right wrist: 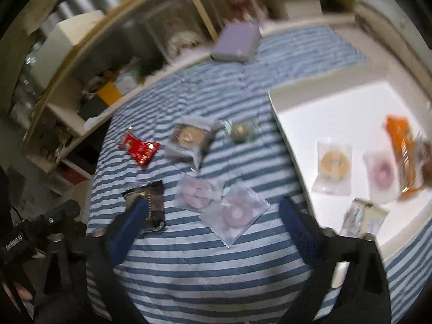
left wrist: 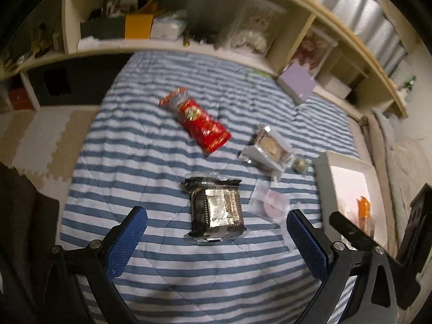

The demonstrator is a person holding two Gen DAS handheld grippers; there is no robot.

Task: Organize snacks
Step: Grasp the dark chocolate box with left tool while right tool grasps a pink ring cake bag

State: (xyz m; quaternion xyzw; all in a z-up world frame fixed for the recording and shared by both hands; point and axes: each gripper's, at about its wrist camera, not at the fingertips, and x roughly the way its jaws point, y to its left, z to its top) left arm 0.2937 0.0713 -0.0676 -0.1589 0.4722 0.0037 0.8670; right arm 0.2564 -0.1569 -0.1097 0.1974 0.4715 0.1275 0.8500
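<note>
Loose snacks scattered on striped quilt (left wrist: 167, 264); dark foil packet (left wrist: 216, 210) lined up between wide-spread left gripper (left wrist: 216, 236) jaws. Right gripper (right wrist: 213, 216) (also wide, empty) poised over pink ring packet (right wrist: 237, 213), white tray (right wrist: 348, 108) beside.

Blue-striped quilt (left wrist: 162, 270) — cluttered wooden shelf (left wrist: 172, 46) behind, lavender box (right wrist: 235, 42) at its foot

Glossy foil packet (left wrist: 216, 210), cloth quilt (left wrist: 135, 145)
</note>
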